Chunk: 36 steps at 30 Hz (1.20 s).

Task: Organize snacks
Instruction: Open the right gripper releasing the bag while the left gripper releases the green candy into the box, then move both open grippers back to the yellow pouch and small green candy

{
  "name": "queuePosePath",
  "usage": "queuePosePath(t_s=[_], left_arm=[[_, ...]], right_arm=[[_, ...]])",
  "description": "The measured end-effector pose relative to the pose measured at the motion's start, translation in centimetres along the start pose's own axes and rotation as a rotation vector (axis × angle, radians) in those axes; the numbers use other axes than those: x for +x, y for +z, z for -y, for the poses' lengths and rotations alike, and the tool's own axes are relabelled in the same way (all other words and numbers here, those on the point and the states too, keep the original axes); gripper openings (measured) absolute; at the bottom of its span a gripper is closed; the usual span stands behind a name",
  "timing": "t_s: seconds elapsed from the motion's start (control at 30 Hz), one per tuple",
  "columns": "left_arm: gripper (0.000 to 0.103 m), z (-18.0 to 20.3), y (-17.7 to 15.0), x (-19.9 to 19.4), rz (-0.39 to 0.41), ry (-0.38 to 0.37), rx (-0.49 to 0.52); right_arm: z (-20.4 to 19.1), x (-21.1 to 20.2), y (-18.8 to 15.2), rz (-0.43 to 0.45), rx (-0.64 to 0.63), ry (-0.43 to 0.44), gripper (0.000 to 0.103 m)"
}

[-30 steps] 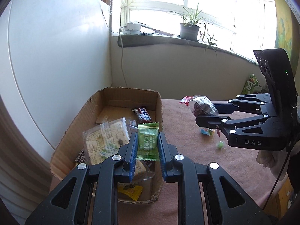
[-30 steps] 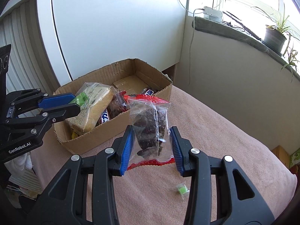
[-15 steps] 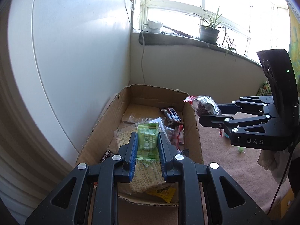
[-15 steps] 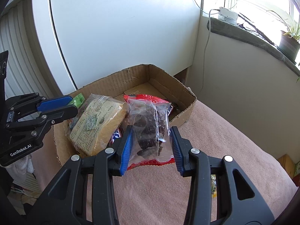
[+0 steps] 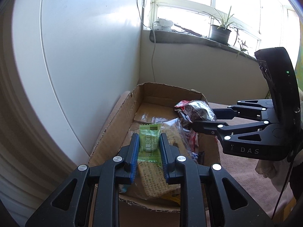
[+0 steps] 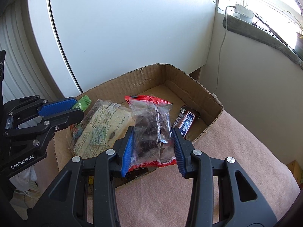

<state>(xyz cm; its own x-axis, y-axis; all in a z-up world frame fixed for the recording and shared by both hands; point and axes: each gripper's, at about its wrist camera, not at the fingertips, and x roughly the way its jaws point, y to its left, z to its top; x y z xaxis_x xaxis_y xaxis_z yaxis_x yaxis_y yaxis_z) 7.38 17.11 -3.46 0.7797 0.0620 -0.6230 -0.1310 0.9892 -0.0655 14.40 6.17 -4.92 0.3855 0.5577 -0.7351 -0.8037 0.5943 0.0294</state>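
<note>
Left gripper [image 5: 148, 147] clenched on green candy packet [image 5: 148, 143], held above cardboard box [image 6: 132, 81]. Right gripper [image 6: 152, 147] grasping clear red-edged snack bag [image 6: 149, 126] over same box. Cracker pack [image 6: 100, 124], chocolate bar [image 6: 186, 122] lie inside. Box on pink-covered counter [image 6: 236, 151].

Left hand-held gripper [image 5: 148, 147]: black skeletal frame, blue ribbed pads, silver screws, "GenRobot.AI" being shown in white. Right hand-held gripper [image 6: 152, 145]: same build, "DAS" lettering, thin black cable.

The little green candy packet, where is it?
The green packet is pinched in the left gripper, over the cardboard box, above the big cracker pack.
</note>
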Motion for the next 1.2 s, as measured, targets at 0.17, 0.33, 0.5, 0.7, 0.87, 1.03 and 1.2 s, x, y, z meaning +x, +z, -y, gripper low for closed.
queuePosePath(t_s=[0.17,0.33,0.5,0.7,0.87,1.03,1.2], left_arm=[[0.022,0.0,0.0,-0.2,0.002,0.012,-0.003],[0.043,-0.2,0.0,-0.5,0.011,0.025,-0.013],[0.049,-0.2,0.1,-0.8,0.016,0.031,-0.009],[0.050,0.0,0.2,-1.0,0.020,0.030,-0.002],[0.051,0.1,0.2,-1.3,0.029,0.031,-0.004],[0.051,0.3,0.3,-1.5,0.037,0.026,-0.004],[0.051,1.1,0.3,-2.1,0.051,0.005,-0.003]], right_arm=[[-0.3,0.3,0.4,0.000,-0.009,0.004,0.044],[-0.1,-0.1,0.5,0.020,-0.001,-0.011,0.065],[0.3,-0.9,0.5,0.036,0.006,-0.022,0.072],[0.6,-1.6,0.4,0.046,0.016,-0.035,0.075],[0.8,-2.4,0.1,0.054,0.019,-0.041,0.075],[1.5,-3.7,-0.7,0.067,0.028,-0.050,0.075],[2.9,-5.7,-2.0,0.080,0.051,-0.069,0.075]])
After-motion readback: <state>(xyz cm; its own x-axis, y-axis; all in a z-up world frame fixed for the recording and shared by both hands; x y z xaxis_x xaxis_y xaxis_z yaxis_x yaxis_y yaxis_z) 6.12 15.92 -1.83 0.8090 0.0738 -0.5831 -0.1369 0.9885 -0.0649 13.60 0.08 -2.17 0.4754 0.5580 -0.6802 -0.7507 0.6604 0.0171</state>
